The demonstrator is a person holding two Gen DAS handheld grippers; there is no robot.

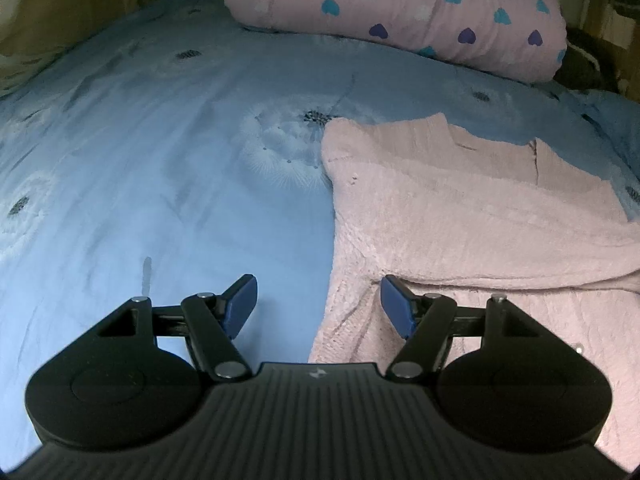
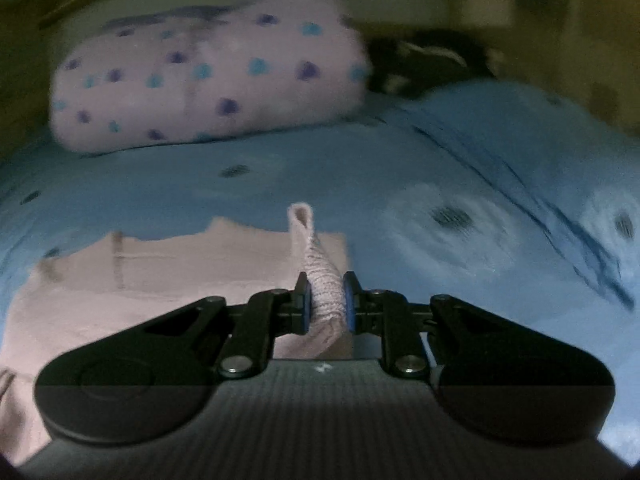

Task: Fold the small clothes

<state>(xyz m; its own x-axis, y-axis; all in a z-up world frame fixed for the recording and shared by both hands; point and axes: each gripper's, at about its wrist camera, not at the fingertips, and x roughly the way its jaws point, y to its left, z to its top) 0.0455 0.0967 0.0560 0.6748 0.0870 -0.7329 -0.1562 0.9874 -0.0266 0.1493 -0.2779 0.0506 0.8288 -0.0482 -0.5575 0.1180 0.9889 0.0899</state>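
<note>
A small pale pink knitted sweater (image 1: 460,208) lies flat on the blue bedspread (image 1: 160,160), neckline away from me. My left gripper (image 1: 318,304) is open and empty, low over the sweater's left edge, one pad over the bedspread and one over the knit. In the right wrist view the sweater (image 2: 140,280) lies to the left. My right gripper (image 2: 326,300) is shut on a bunched fold of the sweater, a sleeve or edge (image 2: 316,272), which stands up between the pads. This view is blurred.
A pink pillow with blue and purple hearts (image 1: 400,12) lies at the far end of the bed; it also shows in the right wrist view (image 2: 208,84). Dark items (image 1: 584,60) sit beside it. The bedspread (image 2: 460,184) has dandelion prints.
</note>
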